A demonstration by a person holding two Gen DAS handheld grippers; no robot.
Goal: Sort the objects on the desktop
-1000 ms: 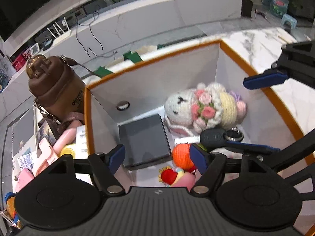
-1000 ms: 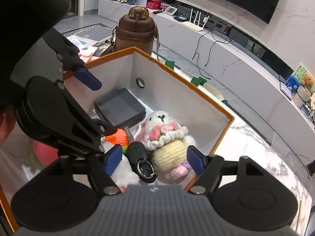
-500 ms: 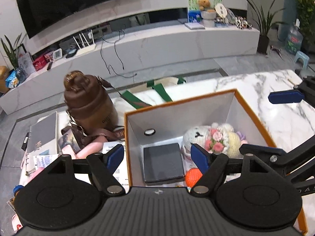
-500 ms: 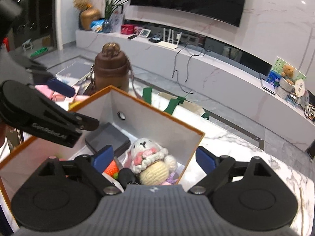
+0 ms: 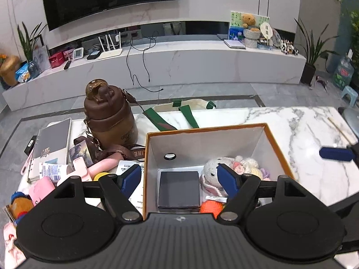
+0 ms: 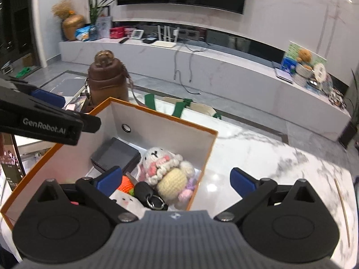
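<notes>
Left wrist view: your left gripper (image 5: 179, 178) hangs above the near edge of the orange-rimmed box (image 5: 279, 154) with its fingers (image 5: 226, 179) spread and nothing between them. The box stands on the marble bench (image 5: 303, 130) so that sorted items collect in one place. Inside it lie a dark flat case (image 5: 178, 189) against the left wall, a crocheted bunny (image 5: 213, 168) to its right and an orange knitted piece (image 5: 211, 206) at the near edge. Unsorted clutter sits just left of the box: a brown bottle (image 5: 110, 116) standing upright, a pink case (image 5: 98, 168), a binder (image 5: 51, 143) and paper packets. Judge this pile as the remaining work; the left gripper is on that side and is placed to reach it

Right wrist view: your right gripper (image 6: 176, 179) points down over the right near corner of the box, its fingers (image 6: 242, 180) opening wide with nothing pinched. One finger stands over the box interior, the other over bare bench outside the rim. Just below lies a black car key (image 6: 143, 190) with its ring, resting beside the bunny and a white plush (image 6: 125, 201). The key lies free in the box, so judge that item as sorted
</notes>
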